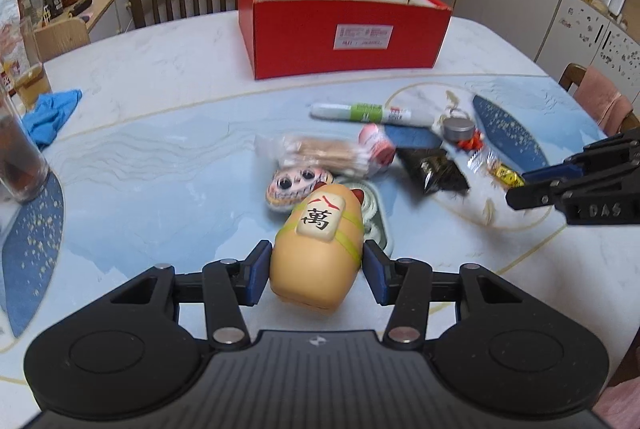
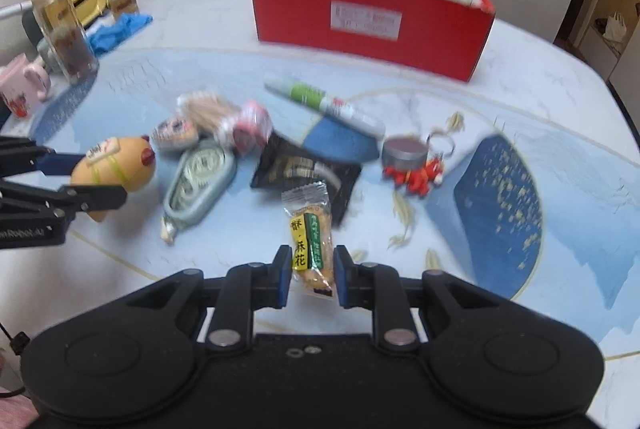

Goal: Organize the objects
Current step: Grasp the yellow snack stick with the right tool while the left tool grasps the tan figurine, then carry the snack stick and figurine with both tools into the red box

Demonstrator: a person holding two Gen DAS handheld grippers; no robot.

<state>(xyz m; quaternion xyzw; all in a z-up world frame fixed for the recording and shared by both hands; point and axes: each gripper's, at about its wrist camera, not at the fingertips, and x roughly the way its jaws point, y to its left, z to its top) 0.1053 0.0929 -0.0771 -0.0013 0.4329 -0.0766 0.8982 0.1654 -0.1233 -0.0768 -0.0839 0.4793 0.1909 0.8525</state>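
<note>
Right wrist only: pink mug (image 2: 22,89) at table's (image 2: 540,77) edge.

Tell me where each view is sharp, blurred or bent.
Left wrist view: the claw and the cat figurine it grips look fairly sharp; the pile behind, such as the tube, is smeared; the table edge bows from the fisheye. Right wrist view: blurrier overall, the red box label unreadable, though the snack packet in the claw stays legible.

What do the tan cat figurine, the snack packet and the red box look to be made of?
Cat figurine in the left gripper: probably smooth matte vinyl or ceramic, painted details. Snack packet in the right gripper: glossy clear plastic film, crimped edge. Red box: cardboard, with a corrugated white inner wall.
</note>
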